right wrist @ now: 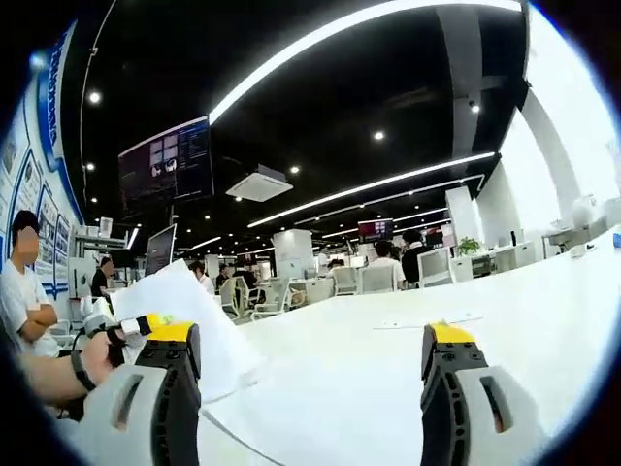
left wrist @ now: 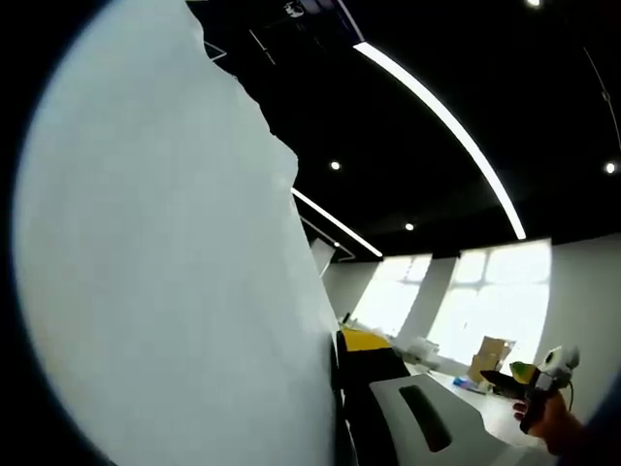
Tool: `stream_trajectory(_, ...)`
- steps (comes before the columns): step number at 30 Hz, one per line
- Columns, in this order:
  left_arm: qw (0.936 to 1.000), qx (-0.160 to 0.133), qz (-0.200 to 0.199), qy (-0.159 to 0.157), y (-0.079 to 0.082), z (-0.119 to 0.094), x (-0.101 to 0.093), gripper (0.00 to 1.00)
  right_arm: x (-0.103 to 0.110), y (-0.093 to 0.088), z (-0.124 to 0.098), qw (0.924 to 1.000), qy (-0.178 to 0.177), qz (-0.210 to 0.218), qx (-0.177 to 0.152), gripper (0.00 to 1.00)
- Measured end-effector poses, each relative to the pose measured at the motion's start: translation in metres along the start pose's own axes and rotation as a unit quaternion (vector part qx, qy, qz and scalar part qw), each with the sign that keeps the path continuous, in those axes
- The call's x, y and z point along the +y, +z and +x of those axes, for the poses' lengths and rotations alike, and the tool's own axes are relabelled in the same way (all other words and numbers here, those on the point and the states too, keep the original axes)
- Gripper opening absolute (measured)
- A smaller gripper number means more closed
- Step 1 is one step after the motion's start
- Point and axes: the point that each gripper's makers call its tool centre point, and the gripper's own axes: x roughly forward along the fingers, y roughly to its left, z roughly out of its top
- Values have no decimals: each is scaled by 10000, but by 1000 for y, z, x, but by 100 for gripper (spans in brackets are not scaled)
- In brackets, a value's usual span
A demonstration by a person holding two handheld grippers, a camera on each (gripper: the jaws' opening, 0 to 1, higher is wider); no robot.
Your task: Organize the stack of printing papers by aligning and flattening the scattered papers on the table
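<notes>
- Printing papers [left wrist: 165, 262] stand upright, pressed against the left gripper's [right wrist: 121, 335] fingers; its grip state is unreadable.
- Right gripper [right wrist: 310, 388] fingers gape empty above the bench [right wrist: 388, 349].
- Risk: loosely held sheets could fan out.

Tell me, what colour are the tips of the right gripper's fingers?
Yellow. The fingers have yellow tips on black, seen best in the right gripper view.

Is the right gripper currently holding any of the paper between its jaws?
No, the right gripper stands open with only bare table between its jaws.
</notes>
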Motion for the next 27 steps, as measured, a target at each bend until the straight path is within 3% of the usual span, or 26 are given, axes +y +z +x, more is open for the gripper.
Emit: stream_trajectory(27, 10000, 3, 8, 5, 0, 0, 2, 8, -22, -13, -12, 9992, -323, -21, 225, 89)
